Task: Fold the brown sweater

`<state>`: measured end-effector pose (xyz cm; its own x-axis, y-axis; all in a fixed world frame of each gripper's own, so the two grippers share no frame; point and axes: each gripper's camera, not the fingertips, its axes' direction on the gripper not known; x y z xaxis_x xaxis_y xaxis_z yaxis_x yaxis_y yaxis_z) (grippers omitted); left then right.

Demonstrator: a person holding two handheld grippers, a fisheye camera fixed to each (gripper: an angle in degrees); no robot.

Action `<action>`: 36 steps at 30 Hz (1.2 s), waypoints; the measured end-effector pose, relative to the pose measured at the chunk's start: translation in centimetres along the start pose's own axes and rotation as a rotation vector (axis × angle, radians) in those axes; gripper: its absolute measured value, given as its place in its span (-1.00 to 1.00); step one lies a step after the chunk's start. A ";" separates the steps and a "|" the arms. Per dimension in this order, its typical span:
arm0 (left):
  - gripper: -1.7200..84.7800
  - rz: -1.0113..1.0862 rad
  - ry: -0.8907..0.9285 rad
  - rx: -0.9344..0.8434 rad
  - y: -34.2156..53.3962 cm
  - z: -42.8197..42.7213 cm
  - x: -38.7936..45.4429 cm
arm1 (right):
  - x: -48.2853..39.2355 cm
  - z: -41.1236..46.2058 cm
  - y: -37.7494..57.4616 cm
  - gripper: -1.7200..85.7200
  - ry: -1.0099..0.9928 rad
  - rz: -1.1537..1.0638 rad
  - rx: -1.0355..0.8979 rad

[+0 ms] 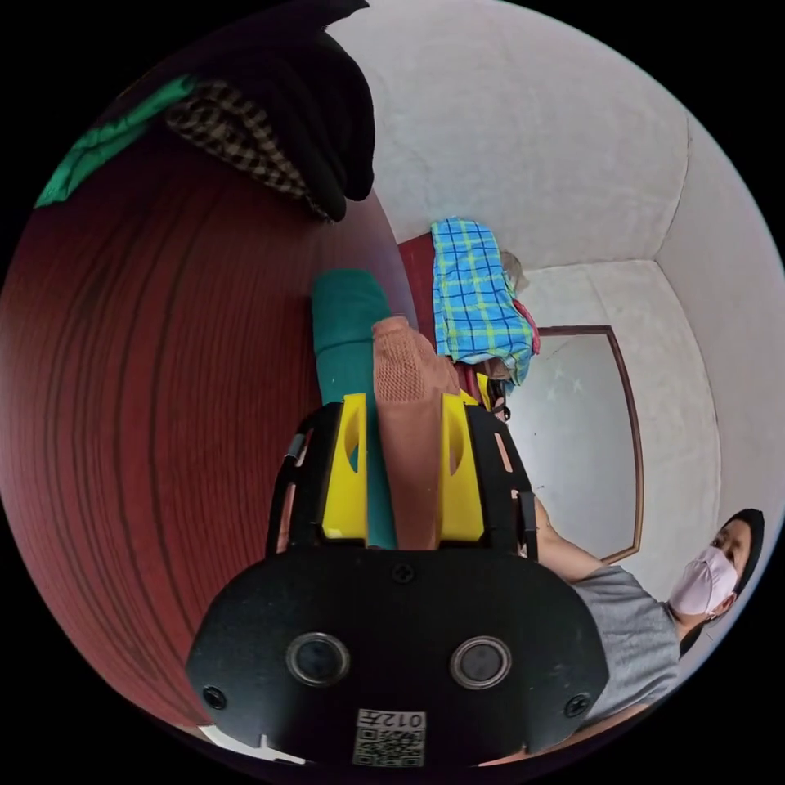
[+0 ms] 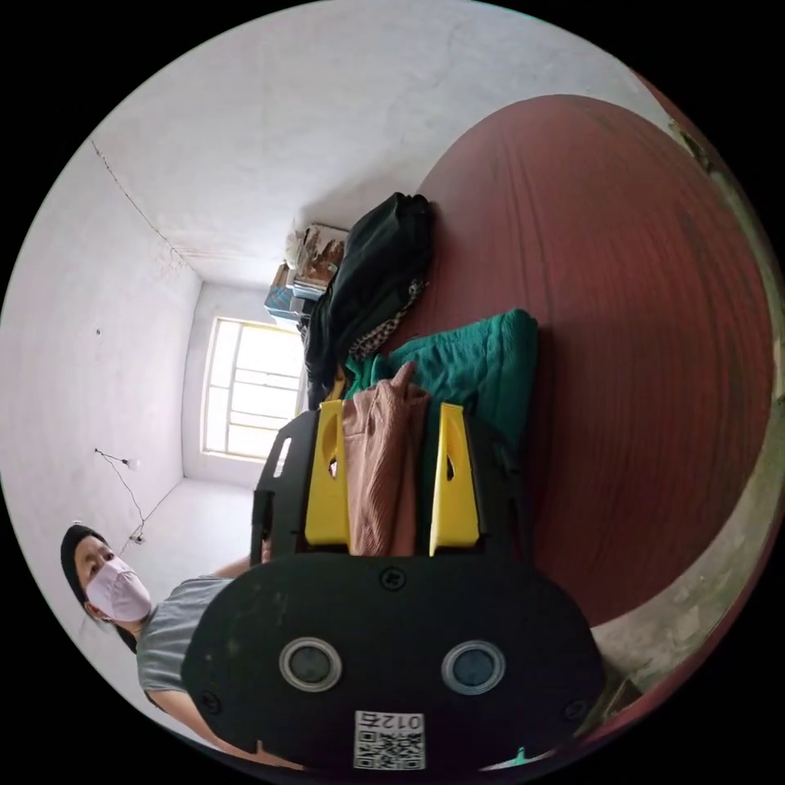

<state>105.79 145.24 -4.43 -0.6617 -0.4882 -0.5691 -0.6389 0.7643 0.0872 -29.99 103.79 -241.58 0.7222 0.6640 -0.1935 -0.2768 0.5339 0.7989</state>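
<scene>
The counter (image 1: 147,392), dark red wood grain, carries the scene; on it lies a green garment (image 2: 466,360), with a dark heap of clothes (image 2: 368,270) at its far end. The brown sweater (image 1: 409,441) hangs between my two hands, raised off the counter — my left tongs (image 1: 402,470) are closed on one bunch of it, my right tongs (image 2: 391,474) clamp another (image 2: 380,474). Its long axis appears to run from one pair of tongs to the other, so neither hand is nearer; lowering it flat onto the counter looks like the next step. The left gripper view adds a blue-and-green checked cloth (image 1: 478,290); the right gripper view adds a bright window (image 2: 245,388).
</scene>
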 end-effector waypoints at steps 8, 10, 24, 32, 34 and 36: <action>-0.85 0.050 0.014 -0.006 -1.0 3.7 1.8 | 1.9 6.3 -3.9 -0.90 0.035 -0.189 -0.057; -0.89 0.113 -0.020 0.014 -0.6 4.1 3.4 | 1.9 5.0 -3.6 -0.95 -0.027 -0.250 0.037; -0.93 0.060 -0.062 0.103 0.8 6.9 6.4 | 12.9 12.4 -9.4 -0.79 0.039 -0.093 0.233; -0.95 0.413 -0.305 0.018 5.2 11.1 19.7 | 9.3 21.6 -10.9 -0.80 0.172 -0.382 0.074; -0.95 0.429 -0.362 -0.054 6.0 13.8 20.9 | 11.5 25.7 -12.1 -0.82 0.304 -0.366 0.001; -0.96 0.419 -0.497 -0.138 6.7 17.0 20.8 | 15.0 29.4 -13.3 -0.87 0.441 -0.353 -0.076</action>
<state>94.44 147.39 -29.58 -0.6263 0.1166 -0.7709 -0.4331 0.7701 0.4683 3.15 91.22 -238.31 0.4503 0.5858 -0.6739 -0.1233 0.7883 0.6028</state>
